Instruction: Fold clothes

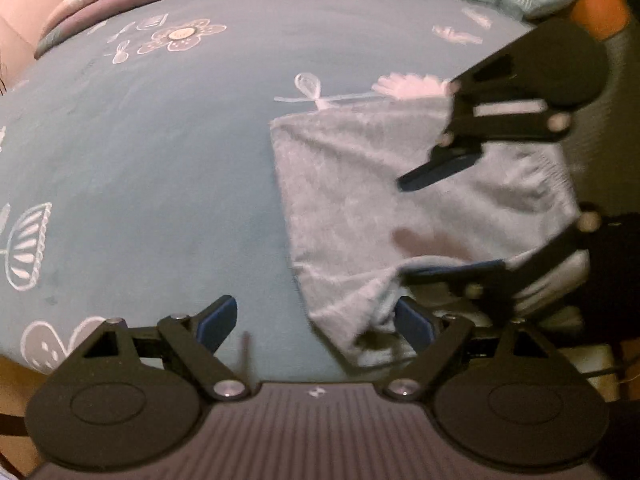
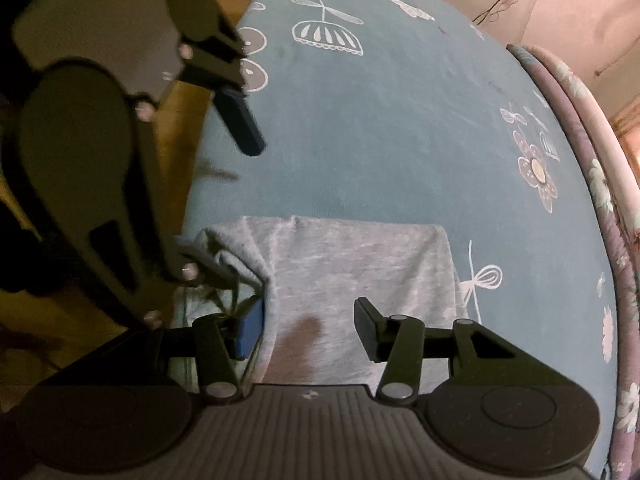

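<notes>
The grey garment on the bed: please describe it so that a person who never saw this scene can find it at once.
Start from the blue bedsheet with white drawn flowers that covers the whole bed. Near the bed's edge, under both grippers, lies the folded grey garment, a soft rectangle of pale cloth. It is the only plain, unprinted fabric on the sheet, and it has a dark stain near its middle.

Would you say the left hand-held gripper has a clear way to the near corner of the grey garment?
Probably yes: the left hand-held gripper stands open, one finger already beside the grey garment's near corner, nothing lying between. The right hand-held gripper works close by, so it might crowd the approach.
</notes>
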Available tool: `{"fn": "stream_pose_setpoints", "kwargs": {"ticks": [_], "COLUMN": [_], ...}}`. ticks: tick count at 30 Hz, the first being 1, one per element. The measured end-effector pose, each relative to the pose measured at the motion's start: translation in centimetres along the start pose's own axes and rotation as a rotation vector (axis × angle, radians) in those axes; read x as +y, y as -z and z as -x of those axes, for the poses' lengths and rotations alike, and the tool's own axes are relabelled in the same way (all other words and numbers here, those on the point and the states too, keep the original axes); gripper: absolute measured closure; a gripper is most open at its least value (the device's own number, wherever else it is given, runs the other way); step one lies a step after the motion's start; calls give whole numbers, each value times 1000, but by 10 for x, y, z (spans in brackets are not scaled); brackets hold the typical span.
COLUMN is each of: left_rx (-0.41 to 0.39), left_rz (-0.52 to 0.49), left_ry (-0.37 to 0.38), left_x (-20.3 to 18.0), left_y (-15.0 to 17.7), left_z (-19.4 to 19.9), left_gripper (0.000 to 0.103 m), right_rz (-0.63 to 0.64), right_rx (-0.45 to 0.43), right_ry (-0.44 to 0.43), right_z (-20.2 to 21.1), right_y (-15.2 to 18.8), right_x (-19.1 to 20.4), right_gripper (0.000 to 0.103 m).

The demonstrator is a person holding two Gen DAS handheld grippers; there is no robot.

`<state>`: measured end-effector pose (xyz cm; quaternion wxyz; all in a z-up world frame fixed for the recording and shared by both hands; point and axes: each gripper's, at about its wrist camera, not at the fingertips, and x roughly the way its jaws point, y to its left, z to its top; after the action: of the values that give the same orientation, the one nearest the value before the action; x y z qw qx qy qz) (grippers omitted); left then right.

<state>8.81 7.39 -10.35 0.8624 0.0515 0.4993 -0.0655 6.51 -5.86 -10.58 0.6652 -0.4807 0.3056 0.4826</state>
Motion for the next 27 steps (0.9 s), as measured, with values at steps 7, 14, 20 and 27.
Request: {"fn": "stream_pose_setpoints", "kwargs": {"ticks": [7,14,20,27], "left_rx": [10,9,23,38], "left_rz": [-77,-123,46,137], "left_ry": [-13,37,117,146], "left_x": [12,20,40,48], "left_y": [-4,-2,-4,0], "left_z": [2,2,1,-4], "left_gripper": [16,15,15,15], "right_rz": [-194,-361,-353,-433], "right_rx": [-81,-97,-78,-125], "right_ry": [-10,-77,-26,-26], "right_z": [25,36,4,-17], "right_y": [3,19,21,16], "right_x": [12,45,66,59], "right_gripper": [48,51,51,49]}}
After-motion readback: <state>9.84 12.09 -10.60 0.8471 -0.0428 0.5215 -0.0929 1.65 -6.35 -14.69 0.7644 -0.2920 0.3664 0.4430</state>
